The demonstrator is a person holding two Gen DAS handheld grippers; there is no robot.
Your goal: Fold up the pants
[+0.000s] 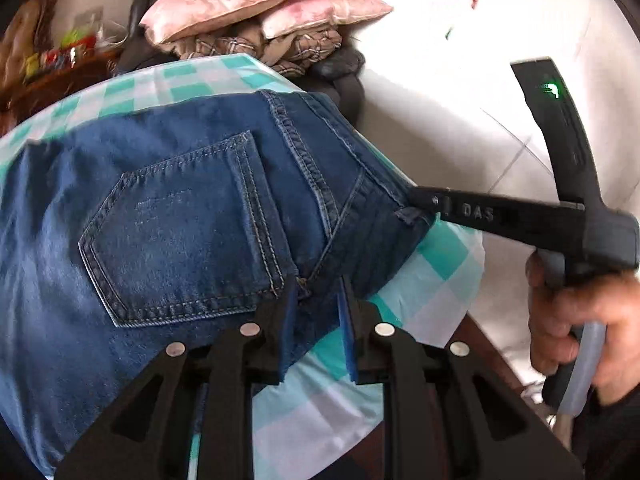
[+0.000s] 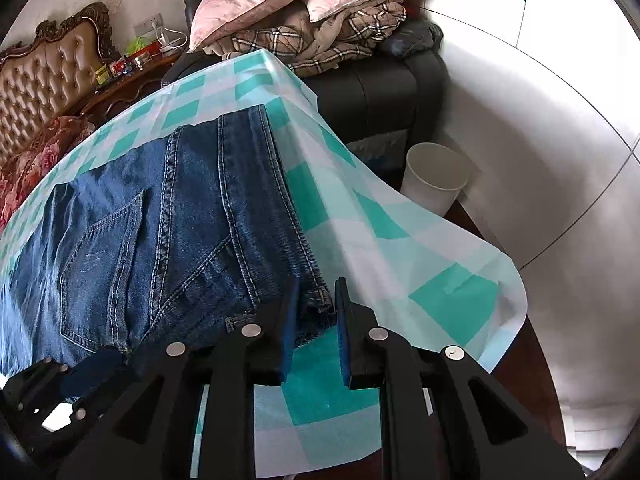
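Right wrist view: right gripper [image 2: 314, 334] and left gripper [image 1: 318, 322] are both straddling the jeans' [image 2: 160, 216] near waistband edge, jaws unclenched, legs running away leftward.

1. The letters "DAS" are showing in raised relief on the black finger of the right gripper [image 1: 420, 206], seen in the left wrist view where that finger is reaching to the jeans [image 1: 200, 208] at the waistband.
2. A small green lit sign is glowing near the top of that same gripper's black body; its shape is not reading as any letter or number.
3. Coloured boxes [image 2: 120, 66] are sitting on the dark wooden stand in the right wrist view; any print on them is showing too small to read.
4. No other readable text is appearing in either view.
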